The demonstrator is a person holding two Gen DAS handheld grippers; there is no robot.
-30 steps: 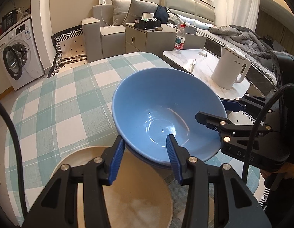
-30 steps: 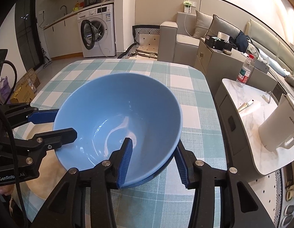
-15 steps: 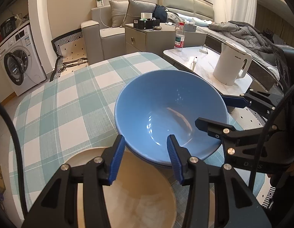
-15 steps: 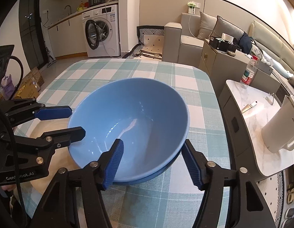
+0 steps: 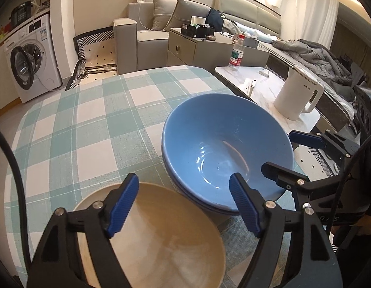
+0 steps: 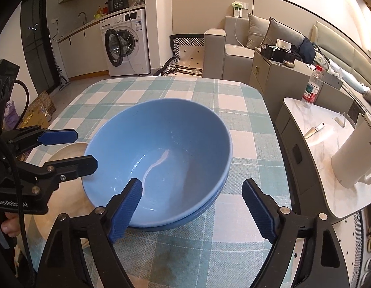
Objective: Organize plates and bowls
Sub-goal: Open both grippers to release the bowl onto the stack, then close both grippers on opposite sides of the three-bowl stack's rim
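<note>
Tabletop (image 5: 94,129) in a teal-and-white checked woven cloth carries everything here, and its far half lies bare right up to the rounded corner near the grey sofa (image 5: 147,36). On the right the cloth edge runs just beside a lower marble-topped side table (image 6: 312,144) holding a white kettle (image 5: 297,96) and a water bottle (image 5: 237,52).

The blue bowl (image 5: 223,148), glossy and deep with a smooth round rim, sits nested in a second blue bowl (image 6: 207,210) of the same shape, whose rim shows as a thin band beneath it. The stack stands on the cloth toward the right side of the tabletop, close to that edge. Just beside it, on the near left, lies a tan plate (image 5: 159,237), matte and shallow (its rim appears to meet or pass under the bowls, though contact cannot be judged).

The left gripper (image 5: 183,204) is spread wide, its ribbed blue pads over the tan plate and the near rim of the bowl stack, gripping nothing. The right gripper (image 6: 192,206) is likewise spread, one finger (image 6: 125,206) in front of the bowl's near wall and the other out over the cloth on the bowl's right, clamping nothing. In the left wrist view the right gripper reaches in from the right, its fingers lying beside the bowl's rim.
</note>
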